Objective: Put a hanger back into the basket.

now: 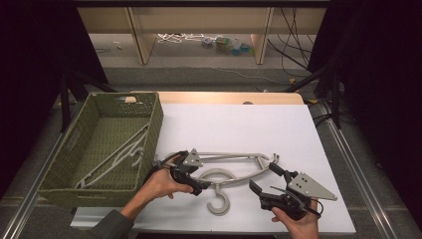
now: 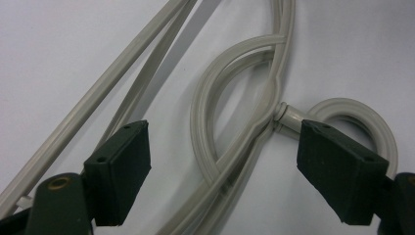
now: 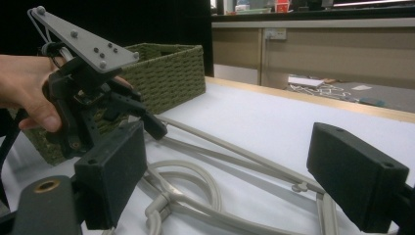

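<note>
Pickup step: left gripper [image 1: 196, 185] and right gripper [image 1: 263, 191], jaws open, flank the hanger [image 1: 224, 172]; next, close left jaws on it, then lift toward left basket [image 1: 149, 144].

I see a pale grey plastic hanger [image 1: 234, 164] lying flat on the white worktop [image 1: 239, 124], just right of the basket [image 1: 154, 119], its hook [image 1: 219, 194] curling toward the near edge.
</note>
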